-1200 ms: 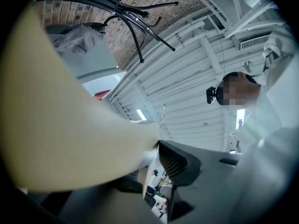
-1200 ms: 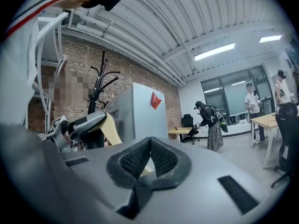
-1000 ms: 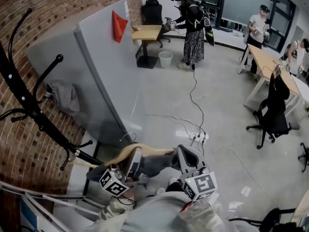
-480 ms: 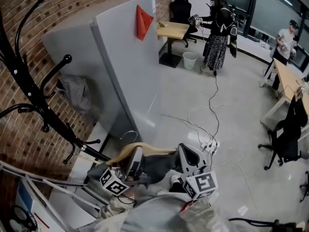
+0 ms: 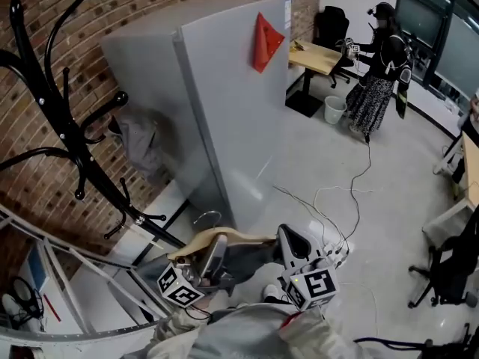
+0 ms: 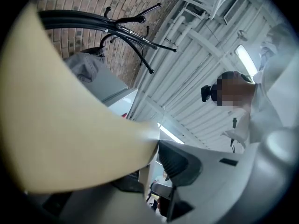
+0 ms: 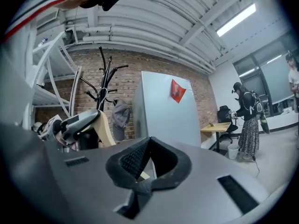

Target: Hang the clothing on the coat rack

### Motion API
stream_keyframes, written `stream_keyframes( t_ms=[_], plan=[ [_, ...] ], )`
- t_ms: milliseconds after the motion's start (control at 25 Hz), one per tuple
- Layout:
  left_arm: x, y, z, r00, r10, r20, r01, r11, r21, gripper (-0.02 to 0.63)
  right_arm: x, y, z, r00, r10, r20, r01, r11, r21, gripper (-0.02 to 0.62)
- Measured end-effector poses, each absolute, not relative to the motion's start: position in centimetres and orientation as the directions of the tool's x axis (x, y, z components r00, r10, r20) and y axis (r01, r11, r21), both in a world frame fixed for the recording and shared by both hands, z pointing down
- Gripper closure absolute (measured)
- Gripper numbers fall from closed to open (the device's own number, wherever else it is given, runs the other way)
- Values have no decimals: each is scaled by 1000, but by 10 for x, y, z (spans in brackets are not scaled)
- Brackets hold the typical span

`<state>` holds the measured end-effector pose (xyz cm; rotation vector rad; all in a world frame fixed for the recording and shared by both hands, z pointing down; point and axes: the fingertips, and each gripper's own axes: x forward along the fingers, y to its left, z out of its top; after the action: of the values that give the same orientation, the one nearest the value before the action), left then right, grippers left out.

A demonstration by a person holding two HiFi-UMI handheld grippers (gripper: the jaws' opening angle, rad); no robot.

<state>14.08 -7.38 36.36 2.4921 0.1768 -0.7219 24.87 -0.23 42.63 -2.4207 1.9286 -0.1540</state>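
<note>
At lower centre of the head view, the pale wooden hanger (image 5: 224,235) with its grey garment (image 5: 247,259) stays level. The black metal coat rack (image 5: 67,137) has swung nearer at left, so I judge this an approach, with nothing hung yet. The left hand-held gripper (image 5: 212,249) clamps the hanger's left arm. The right hand-held gripper (image 5: 288,238) seems pinched on the garment at the other end. Both are held close to the body.

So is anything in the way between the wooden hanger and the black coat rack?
Nothing visible does. The curved wooden hanger carrying gray clothing is held close beside the lower hooks of the black metal coat rack, with open air between. Another gray garment already hangs by a higher hook.
</note>
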Motion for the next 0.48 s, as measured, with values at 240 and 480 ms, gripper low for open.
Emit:
stream_keyframes(
  t_ms=[240, 480],
  plan=[
    [141, -86, 368, 837, -151, -527, 137, -873, 468, 505, 257, -33, 429, 60, -997, 49, -993, -65, -95, 571],
    [139, -90, 368, 812, -252, -527, 25, -887, 462, 505, 260, -48, 434, -69, -996, 49, -992, 63, -113, 571]
  ],
)
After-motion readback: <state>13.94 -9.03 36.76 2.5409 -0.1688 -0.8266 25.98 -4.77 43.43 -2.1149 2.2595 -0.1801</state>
